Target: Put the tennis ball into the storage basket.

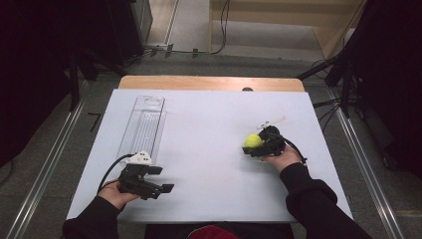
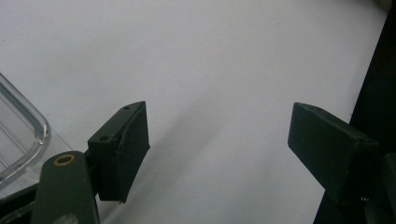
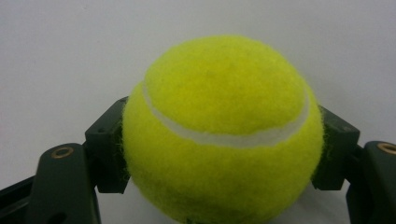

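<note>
On the right half of the white table, the right gripper is clenched on a yellow tennis ball; in the right gripper view the two black jaws press the ball at its left and right flanks, its white seam curving across the front. In the high view the ball sits at about ten o'clock from the right hand, on the table side of the gripper and facing the middle of the table.

The relation that matters next, I judge, is where the clear plastic tray lies from the ball: at about nine o'clock, well apart, across the bare middle of the table. The tray's long axis runs from twelve to six o'clock. The left gripper hangs just beside the tray's near end, jaws spread wide with nothing between them, so it is the nearer one to the tray, while the right one carries the ball.
</note>
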### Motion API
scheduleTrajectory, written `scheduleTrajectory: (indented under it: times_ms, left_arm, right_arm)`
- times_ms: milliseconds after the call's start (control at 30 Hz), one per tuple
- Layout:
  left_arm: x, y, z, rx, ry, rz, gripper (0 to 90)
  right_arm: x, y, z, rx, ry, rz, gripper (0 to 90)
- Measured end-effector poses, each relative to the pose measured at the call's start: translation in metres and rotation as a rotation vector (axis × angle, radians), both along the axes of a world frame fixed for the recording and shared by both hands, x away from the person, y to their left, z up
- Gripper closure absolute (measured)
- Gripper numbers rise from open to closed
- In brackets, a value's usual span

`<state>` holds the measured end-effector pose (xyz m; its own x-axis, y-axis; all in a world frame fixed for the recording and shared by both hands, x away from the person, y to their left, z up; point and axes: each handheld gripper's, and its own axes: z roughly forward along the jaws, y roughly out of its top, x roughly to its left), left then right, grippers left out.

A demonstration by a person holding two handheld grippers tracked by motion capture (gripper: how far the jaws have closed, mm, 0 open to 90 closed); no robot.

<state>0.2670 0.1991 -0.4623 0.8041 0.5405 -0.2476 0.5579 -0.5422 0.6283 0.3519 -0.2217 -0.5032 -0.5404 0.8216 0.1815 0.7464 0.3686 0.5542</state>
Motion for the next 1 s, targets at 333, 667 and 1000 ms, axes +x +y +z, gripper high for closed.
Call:
scheduleTrajectory:
  times_ms: [333,667,1000]
  left_arm:
    - [0.000,0.000,0.000,0.005,-0.001,-0.003,21.5]
    - [0.000,0.000,0.000,0.002,0.000,-0.002,21.5]
    - [0.000,0.000,0.000,-0.002,-0.003,0.002,21.6]
  right_arm:
    - [0.002,-0.001,0.000,0.016,0.010,0.001,22.5]
    - [0.003,-0.003,0.001,0.028,0.020,-0.001,22.6]
    - [0.001,-0.003,0.011,0.044,0.009,0.008,22.6]
